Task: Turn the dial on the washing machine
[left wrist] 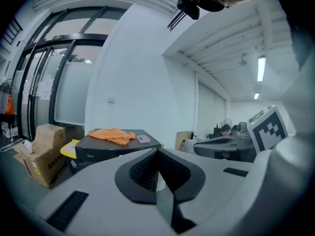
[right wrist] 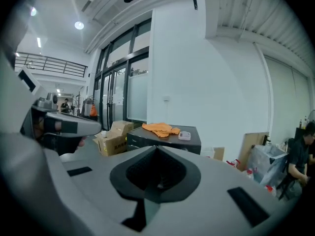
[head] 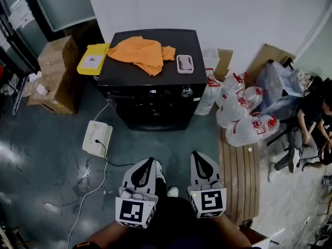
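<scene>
The person is standing well apart from the washing machine (head: pixel 155 105), holding the left gripper (head: pixel 149 162) and right gripper (head: pixel 199 157) low, each with jaws pressed together on nothing. The dial (head: pixel 187 92) is sitting on the front panel toward the machine's right, so the right gripper is probably handier: it should be opening before reaching the knob, then closing squarely across it. On top, a small white tray (head: pixel 184 64) is lying beside an orange cloth (head: pixel 142 52), its contents too small to tell.
</scene>
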`<state>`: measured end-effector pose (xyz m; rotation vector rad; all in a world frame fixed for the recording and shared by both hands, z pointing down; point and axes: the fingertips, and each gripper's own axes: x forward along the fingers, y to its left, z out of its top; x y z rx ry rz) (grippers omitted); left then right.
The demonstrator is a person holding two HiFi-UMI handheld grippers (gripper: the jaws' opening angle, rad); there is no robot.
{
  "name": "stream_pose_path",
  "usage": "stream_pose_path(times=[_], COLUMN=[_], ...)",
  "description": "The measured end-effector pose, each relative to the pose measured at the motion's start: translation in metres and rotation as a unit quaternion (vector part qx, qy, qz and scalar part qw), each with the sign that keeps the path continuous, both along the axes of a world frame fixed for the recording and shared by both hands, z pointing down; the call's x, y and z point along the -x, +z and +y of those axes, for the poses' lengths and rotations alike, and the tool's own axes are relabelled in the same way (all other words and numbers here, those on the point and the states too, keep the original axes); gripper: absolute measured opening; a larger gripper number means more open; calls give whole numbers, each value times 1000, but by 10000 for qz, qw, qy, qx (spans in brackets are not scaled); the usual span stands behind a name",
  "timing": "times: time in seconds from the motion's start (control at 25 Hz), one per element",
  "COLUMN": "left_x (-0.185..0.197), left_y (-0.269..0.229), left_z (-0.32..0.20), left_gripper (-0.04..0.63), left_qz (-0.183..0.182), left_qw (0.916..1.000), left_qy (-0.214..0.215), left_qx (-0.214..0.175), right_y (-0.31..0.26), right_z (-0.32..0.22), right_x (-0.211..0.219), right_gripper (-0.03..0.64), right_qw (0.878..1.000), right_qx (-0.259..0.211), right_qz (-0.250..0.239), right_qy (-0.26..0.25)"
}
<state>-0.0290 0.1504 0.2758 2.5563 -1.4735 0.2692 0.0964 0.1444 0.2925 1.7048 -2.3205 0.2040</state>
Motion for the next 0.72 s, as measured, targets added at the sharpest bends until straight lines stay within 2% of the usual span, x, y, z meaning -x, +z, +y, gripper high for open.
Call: stream_pose_path(times=[0.12, 0.24, 0.48, 0.72], left_x=[-9, -12, -6, 11], left_y=[5, 12, 22, 37], left_z=[-38, -76, -150, -203], left_gripper=[9, 9, 9, 9], left_qz=[-29, -157, -175, -347], left_qw=[9999, 9992, 9987, 9983], left_qy=[156, 329, 410, 440], left_qx=[-11, 192, 234, 161], right_y=[9, 16, 31, 44], right_z=[-34, -71, -142, -196], right_x=[-5, -10, -14, -11], right_gripper=[9, 9, 16, 98], right_qw=[9998, 9993, 9979, 9962], right_qx=[115, 223, 352, 425], right_qz=[105, 162, 216, 294], right_qy=[104, 248, 499, 696])
